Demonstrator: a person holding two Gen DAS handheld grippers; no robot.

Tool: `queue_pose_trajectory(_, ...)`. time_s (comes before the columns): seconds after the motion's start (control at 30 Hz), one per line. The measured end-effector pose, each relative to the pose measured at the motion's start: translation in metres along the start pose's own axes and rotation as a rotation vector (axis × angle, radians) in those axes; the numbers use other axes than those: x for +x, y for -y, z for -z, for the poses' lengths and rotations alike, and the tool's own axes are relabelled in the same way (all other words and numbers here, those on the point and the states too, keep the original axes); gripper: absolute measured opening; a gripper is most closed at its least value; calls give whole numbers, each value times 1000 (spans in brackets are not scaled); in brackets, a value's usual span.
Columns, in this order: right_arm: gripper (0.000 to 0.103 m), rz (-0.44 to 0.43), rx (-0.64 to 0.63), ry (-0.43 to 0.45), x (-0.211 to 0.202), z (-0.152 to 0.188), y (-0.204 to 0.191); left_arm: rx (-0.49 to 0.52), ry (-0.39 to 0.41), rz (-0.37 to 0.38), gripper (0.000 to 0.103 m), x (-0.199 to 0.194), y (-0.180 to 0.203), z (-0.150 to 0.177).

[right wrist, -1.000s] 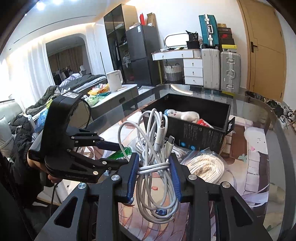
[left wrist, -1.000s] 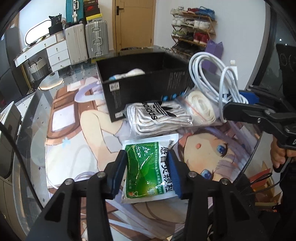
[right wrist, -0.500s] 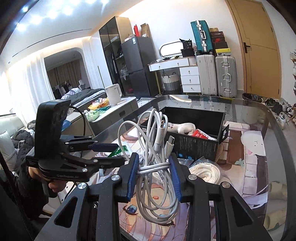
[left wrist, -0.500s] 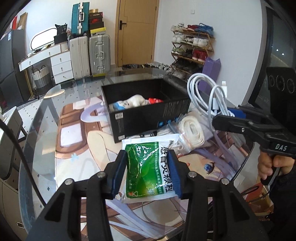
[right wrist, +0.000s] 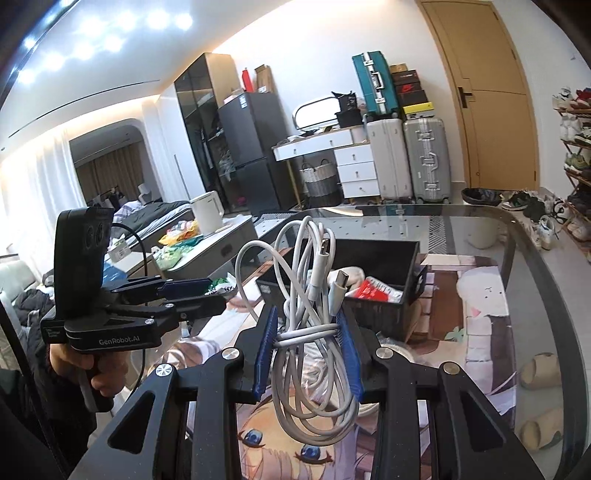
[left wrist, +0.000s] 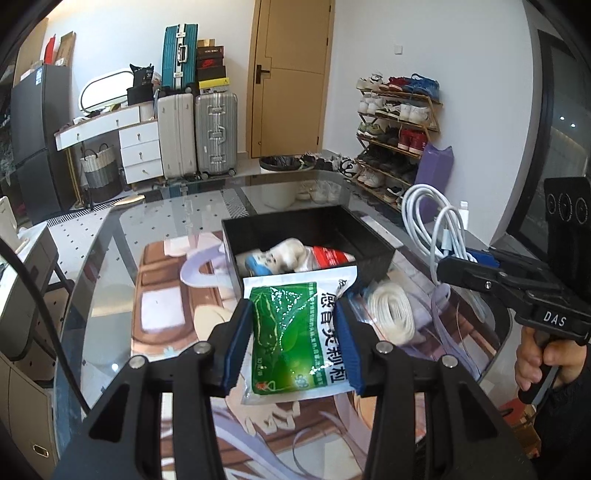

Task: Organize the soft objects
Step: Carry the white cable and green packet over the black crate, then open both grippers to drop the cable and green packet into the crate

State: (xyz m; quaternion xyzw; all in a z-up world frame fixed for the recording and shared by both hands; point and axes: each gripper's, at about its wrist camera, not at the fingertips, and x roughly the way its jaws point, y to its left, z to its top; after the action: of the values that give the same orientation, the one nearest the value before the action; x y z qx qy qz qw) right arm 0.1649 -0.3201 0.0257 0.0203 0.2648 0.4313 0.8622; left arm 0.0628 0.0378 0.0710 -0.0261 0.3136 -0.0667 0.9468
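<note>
Two held items, green sachet (left wrist: 291,332) clamped in left gripper (left wrist: 293,330), cable bundle (right wrist: 310,328) in right gripper (right wrist: 306,334)

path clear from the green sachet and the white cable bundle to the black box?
Nothing visible blocks either. The left gripper holds the green sachet lifted just short of the black box, whose top is open. The right gripper holds the white cable bundle in front of it. A plush toy and red packet already lie inside.

White walls; wood door (left wrist: 288,77); suitcases (left wrist: 216,133) by drawers (left wrist: 140,151); shoe rack (left wrist: 399,129) rt; ceiling lights (right wrist: 110,33).
</note>
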Motion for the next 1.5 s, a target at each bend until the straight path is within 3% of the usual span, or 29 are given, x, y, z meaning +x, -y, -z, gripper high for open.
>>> queue_pose_trajectory(0.67,34,49,24,-2,19,-39,17,-97,38,-34,44,41,-24,-34)
queue_pose_trajectory(0.9,34,47,27,-28,39,-47,22,-75,35,-62,44,60,-26,-40)
queue_pose_trajectory(1.5,34,39,34,-113,92,-64,39,-68,1,-52,44,102,-32,-54)
